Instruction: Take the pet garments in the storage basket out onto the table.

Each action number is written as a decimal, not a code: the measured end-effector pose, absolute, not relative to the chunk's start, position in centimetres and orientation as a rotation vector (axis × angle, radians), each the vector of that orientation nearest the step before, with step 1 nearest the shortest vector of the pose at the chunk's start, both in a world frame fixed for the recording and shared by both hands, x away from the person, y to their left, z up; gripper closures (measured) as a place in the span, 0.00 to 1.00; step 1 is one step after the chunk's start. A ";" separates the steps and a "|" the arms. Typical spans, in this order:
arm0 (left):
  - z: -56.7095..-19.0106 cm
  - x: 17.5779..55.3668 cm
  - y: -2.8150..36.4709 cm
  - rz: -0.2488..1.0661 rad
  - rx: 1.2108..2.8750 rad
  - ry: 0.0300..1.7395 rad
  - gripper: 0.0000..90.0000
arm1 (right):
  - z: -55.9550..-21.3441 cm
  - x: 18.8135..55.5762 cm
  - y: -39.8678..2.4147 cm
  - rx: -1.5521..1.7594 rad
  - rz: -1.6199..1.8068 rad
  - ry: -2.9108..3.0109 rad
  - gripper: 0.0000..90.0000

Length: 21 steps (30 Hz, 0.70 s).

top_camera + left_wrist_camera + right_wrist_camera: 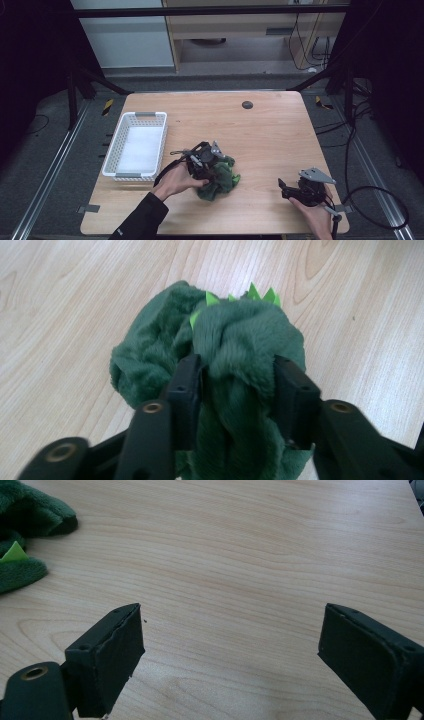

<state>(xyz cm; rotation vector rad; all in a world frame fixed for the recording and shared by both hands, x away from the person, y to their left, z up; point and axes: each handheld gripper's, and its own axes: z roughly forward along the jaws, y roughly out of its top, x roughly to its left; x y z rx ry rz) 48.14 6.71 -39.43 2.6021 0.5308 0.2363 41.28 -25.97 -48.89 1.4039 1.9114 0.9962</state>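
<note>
Gripping green plush dinosaur toy [235, 355], left gripper [237, 385] jaws half-spread around fur; right gripper [230, 645] wide, empty. Next, likely: carry to white basket [112, 160].

Bare table [260, 130] lies open from twelve to three o'clock of the green plush toy [222, 177]. The white basket [136, 145] blocks passage at ten o'clock; the right gripper [285, 187] stands well apart at four.
</note>
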 end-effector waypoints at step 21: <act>-39.2 47.2 7.8 0.282 2.512 0.511 0.27 | -48.9 41.3 -26.0 1.405 0.993 1.915 0.12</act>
